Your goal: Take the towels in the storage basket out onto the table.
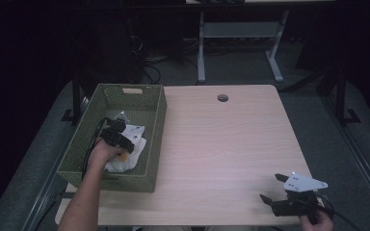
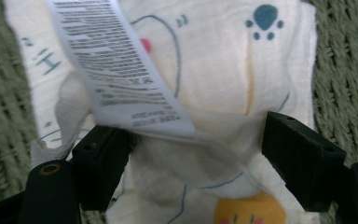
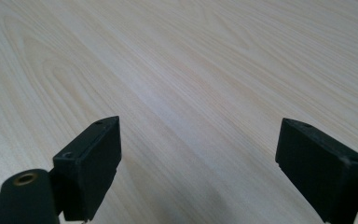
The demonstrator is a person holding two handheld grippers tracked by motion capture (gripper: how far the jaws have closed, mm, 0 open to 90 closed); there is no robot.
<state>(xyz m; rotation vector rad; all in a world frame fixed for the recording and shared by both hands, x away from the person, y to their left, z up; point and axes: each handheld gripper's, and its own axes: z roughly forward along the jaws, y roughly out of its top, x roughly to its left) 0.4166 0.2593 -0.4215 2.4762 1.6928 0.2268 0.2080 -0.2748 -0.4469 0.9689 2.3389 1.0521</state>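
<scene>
We hold the left gripper inside the green basket, fingers wide and pressing on nothing, a fold of the white printed cloth lying between them. Closing now, we risk pinching just the loose care label or the basket weave. Our right gripper waits wide above the bare bench.

Overhead forward-down; two close jaw-level views

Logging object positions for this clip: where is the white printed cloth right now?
In the high view the white printed cloth lies inside the green woven basket at the table's left edge, under the open left tongs.
</scene>
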